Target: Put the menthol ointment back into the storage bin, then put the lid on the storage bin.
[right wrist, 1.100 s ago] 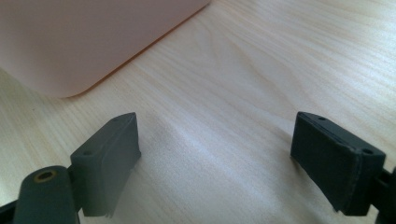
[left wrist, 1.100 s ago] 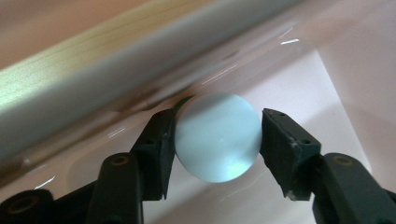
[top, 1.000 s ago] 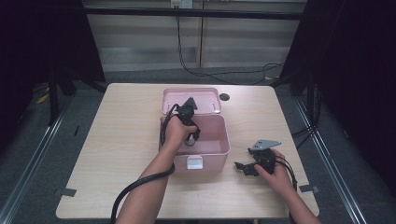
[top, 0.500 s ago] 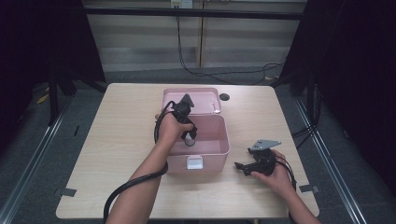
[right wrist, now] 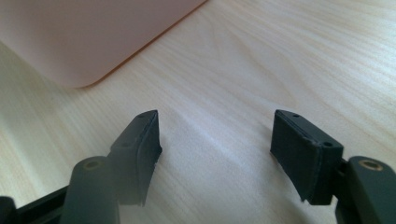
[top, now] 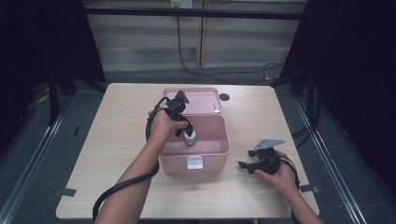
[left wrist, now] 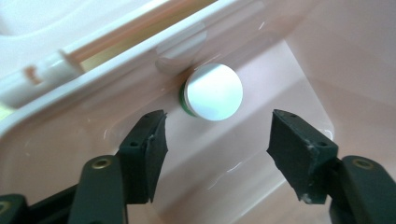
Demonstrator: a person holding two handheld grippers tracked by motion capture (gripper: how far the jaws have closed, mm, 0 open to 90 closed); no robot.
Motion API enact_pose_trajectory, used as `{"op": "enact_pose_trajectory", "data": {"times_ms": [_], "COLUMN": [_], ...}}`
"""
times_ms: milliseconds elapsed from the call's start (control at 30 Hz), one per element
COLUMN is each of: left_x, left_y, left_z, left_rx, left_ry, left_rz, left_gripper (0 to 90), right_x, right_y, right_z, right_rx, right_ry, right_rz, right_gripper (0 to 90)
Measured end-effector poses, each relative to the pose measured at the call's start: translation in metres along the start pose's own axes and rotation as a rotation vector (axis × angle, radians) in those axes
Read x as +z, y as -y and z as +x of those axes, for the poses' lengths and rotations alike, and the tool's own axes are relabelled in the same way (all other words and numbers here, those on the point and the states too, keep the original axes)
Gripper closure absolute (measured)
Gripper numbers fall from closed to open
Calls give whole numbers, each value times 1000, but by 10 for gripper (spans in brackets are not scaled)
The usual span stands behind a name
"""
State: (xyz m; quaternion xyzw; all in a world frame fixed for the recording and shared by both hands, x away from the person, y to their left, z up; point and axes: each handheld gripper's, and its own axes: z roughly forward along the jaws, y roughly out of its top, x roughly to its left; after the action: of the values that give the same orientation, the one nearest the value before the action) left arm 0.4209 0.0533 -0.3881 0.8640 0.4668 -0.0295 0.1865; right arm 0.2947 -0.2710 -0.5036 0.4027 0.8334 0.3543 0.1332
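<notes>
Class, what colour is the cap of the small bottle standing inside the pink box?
White, on the bottle, with a green edge beneath; the left gripper view shows it best.

Pink box (top: pixel 205 151), white-capped bottle (left wrist: pixel 214 92), pale wood-grain table (right wrist: pixel 261 70).

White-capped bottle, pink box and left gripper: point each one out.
white-capped bottle (left wrist: pixel 214 92), left gripper view, on its round white cap.
pink box (top: pixel 194 163), high view, on its front wall by the latch.
left gripper (left wrist: pixel 217 133), left gripper view, midway between its open fingertips.

White-capped small bottle (left wrist: pixel 214 92) (green band under the cap) upright inside the open pink box (top: pixel 219 151), against its wall
</notes>
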Motion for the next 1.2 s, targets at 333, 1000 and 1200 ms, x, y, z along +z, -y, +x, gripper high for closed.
{"op": "enact_pose_trajectory", "data": {"times_ms": [333, 1000, 1200], "left_x": [-10, -44, -51], "left_y": [5, 9, 9], "left_z": [4, 13, 15], "left_rx": [10, 11, 13], "left_ry": [6, -1, -2], "left_rz": [-19, -52, -60], "left_gripper": [326, 280, 275], "right_x": [-8, -37, -38], "right_y": [-11, -31, -39], "right_z": [11, 35, 47], "right_rx": [-42, -63, -96], "right_ry": [-69, -179, -228], "right_rz": [34, 150, 177], "right_gripper": [440, 825, 900]}}
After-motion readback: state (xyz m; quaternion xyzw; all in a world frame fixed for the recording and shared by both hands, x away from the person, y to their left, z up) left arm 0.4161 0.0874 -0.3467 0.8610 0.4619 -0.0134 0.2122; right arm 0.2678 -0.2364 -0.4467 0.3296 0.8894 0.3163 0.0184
